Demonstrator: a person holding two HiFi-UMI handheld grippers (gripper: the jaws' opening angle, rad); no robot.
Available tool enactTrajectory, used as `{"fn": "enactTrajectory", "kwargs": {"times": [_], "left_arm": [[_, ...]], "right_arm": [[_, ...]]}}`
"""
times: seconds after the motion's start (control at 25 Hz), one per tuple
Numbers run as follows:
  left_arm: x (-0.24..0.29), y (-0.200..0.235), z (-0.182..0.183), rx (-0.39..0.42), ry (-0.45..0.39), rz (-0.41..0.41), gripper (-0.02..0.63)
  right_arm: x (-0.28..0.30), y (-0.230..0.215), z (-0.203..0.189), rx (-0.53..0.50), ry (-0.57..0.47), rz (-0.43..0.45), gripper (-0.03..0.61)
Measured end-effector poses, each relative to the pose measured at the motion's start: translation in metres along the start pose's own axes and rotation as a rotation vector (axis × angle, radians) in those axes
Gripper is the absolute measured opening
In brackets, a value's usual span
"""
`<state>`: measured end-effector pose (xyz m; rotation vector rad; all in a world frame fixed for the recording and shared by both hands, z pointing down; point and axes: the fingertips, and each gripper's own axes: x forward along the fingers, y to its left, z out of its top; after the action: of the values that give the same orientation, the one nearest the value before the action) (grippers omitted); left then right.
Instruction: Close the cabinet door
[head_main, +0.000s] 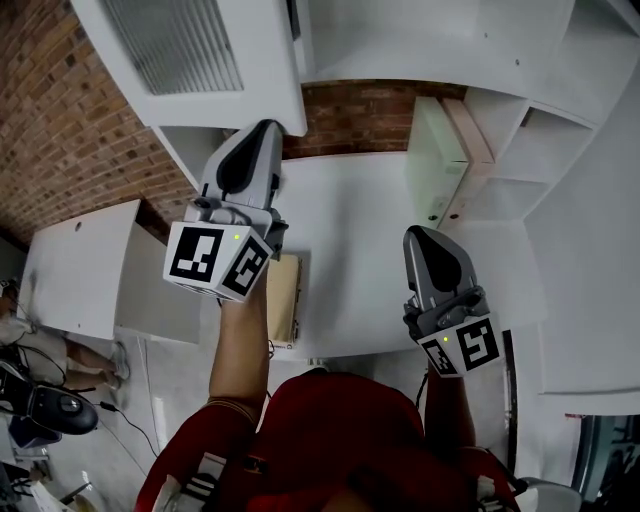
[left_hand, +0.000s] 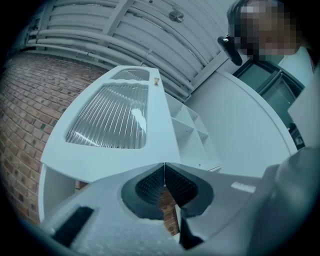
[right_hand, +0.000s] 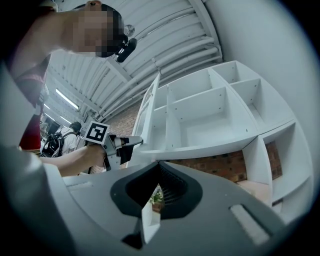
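Observation:
The cabinet door (head_main: 180, 45), a white frame round a ribbed glass pane, stands swung open at the upper left. In the left gripper view the door (left_hand: 112, 117) fills the middle, just beyond the jaws. My left gripper (head_main: 268, 128) is shut with nothing in it, its tips close under the door's lower corner; I cannot tell whether they touch. It also shows beside the door's edge (right_hand: 150, 107) as the left gripper (right_hand: 132, 144) in the right gripper view. My right gripper (head_main: 425, 235) is shut and empty, lower right, pointing at the open white cabinet (right_hand: 210, 115).
A brick wall (head_main: 70, 120) runs behind the white shelving (head_main: 540, 150). A white surface (head_main: 350, 250) lies under both grippers, with a small wooden box (head_main: 284, 295) at its near edge. A loose white panel (head_main: 80, 265) lies at the left. Another person (right_hand: 55, 137) stands far off.

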<state>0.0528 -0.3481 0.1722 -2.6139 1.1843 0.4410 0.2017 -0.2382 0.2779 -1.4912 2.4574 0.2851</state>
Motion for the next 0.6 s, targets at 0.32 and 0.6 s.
{"fn": "enactTrajectory", "kwargs": {"times": [0.32, 0.6], "left_arm": [[0.026, 0.008, -0.012, 0.024, 0.007, -0.028, 0.002], [0.039, 0.014, -0.017, 0.014, -0.003, -0.06, 0.002]], "right_arm": [[0.017, 0.007, -0.013, 0.006, 0.017, -0.006, 0.014], [0.025, 0.017, -0.019, -0.004, 0.024, -0.034, 0.014]]}}
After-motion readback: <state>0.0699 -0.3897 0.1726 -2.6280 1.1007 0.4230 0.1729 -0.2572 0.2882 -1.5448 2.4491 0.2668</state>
